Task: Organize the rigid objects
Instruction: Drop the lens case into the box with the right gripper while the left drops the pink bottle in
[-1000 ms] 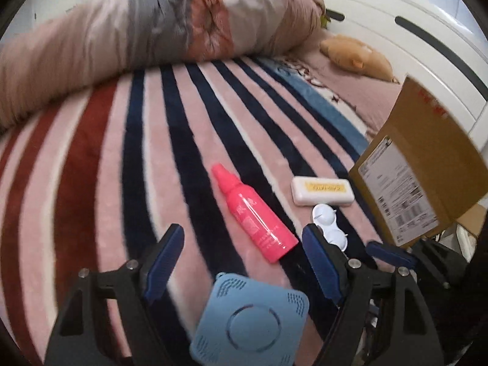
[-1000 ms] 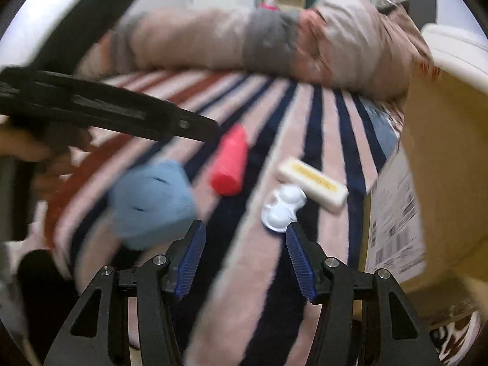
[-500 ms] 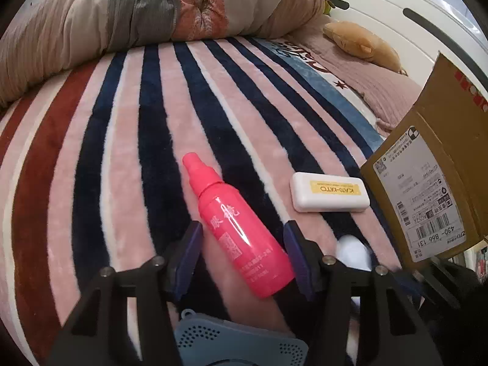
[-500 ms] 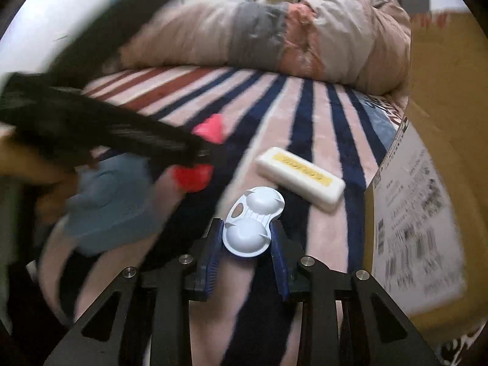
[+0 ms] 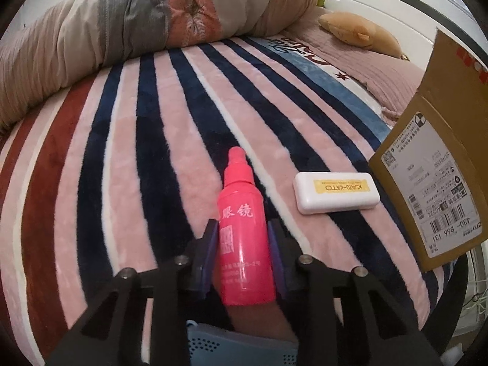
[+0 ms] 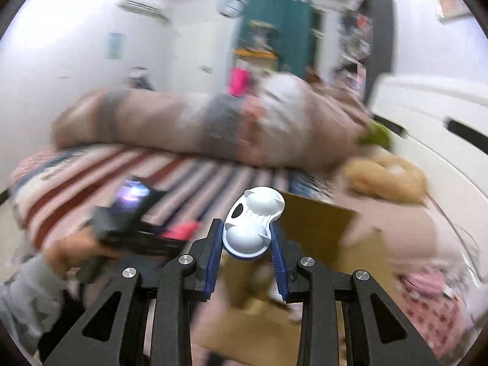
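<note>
Above the box [image 6: 317, 228], right claw [image 6: 247, 241] level, gripping lens case [image 6: 251, 221].

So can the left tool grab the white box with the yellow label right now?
Probably not yet. The left tool is shut on the pink bottle, so it is full. The white box lies uncovered on the striped blanket nearby, to the right.

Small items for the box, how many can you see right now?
4: pink bottle in the left gripper, white case and blue pad on the blanket, white lens case in the right gripper.
</note>
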